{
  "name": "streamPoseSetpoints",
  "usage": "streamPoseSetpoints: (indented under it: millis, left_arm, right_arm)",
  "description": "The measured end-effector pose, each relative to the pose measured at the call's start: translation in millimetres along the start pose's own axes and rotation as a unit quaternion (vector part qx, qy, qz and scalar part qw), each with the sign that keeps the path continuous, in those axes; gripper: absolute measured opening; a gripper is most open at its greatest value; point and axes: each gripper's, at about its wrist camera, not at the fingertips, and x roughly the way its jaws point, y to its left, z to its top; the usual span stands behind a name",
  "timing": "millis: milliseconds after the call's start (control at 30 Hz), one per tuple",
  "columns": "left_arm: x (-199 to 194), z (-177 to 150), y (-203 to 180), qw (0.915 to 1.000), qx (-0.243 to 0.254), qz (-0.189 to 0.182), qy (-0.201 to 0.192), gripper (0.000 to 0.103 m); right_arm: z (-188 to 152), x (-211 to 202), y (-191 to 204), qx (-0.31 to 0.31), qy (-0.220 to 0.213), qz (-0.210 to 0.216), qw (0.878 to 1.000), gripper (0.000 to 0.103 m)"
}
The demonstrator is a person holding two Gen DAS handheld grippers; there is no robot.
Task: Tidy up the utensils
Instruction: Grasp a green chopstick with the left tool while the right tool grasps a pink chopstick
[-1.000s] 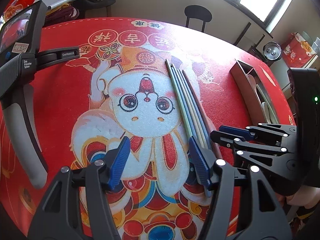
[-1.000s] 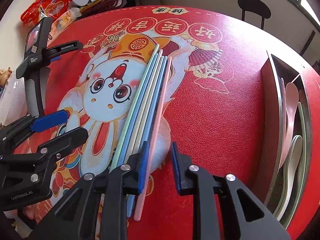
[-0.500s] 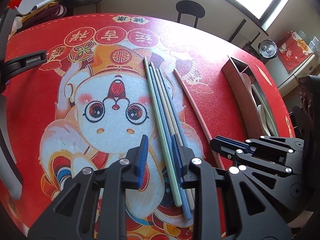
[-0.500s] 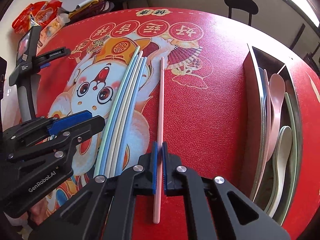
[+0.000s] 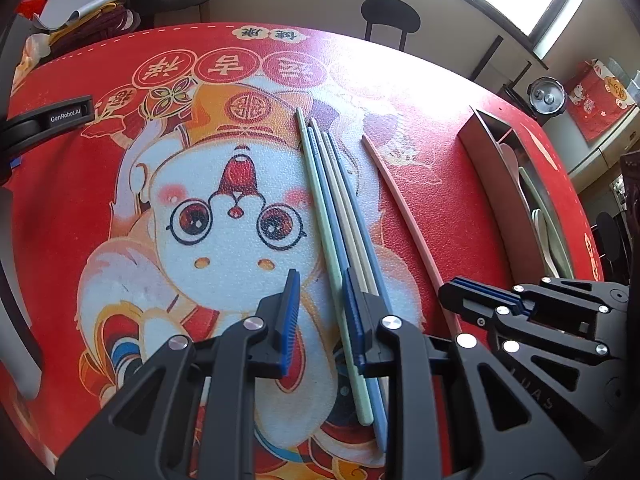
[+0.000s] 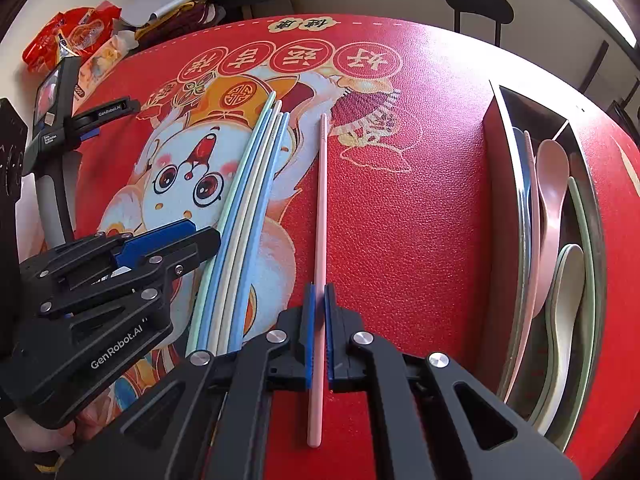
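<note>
A pink chopstick (image 6: 320, 208) is clamped between the pads of my right gripper (image 6: 319, 320), which is shut on it; the stick runs away over the red mat, apart from the others. Several chopsticks (image 5: 340, 208), green, blue and cream, lie side by side on the cartoon print. My left gripper (image 5: 322, 316) hovers over their near ends, jaws narrow but open. The green one lies just inside its right finger (image 5: 354, 320), and the rest pass under that finger. From the left wrist, my right gripper (image 5: 454, 292) holds the pink chopstick (image 5: 404, 208). The right wrist shows my left gripper (image 6: 200, 236).
A divided utensil tray (image 6: 496, 208) at the right edge of the table holds pink, cream and green spoons and some chopsticks. A spare gripper device (image 6: 52, 160) lies at the left of the mat. A black stool (image 6: 478, 4) stands beyond the table.
My right gripper closed on the pink chopstick and drew it to the right, away from the bundle. My left gripper narrowed its jaws and shifted over the near ends of the other chopsticks.
</note>
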Motion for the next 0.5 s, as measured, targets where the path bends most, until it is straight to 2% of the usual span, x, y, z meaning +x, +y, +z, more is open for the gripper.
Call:
streamPoseSetpoints:
  millis: [200,500]
  left_arm:
    - [0,0,-3,0.9995,0.012,0.026,-0.008,0.028]
    - [11,18,-7,0.998,0.032,0.053,-0.013,0.027]
  right_arm:
    - [0,0,-1,0.001,0.002,0.001,1.0,0.005]
    - [-1,0,-1,0.001,0.004,-0.001,1.0,0.005]
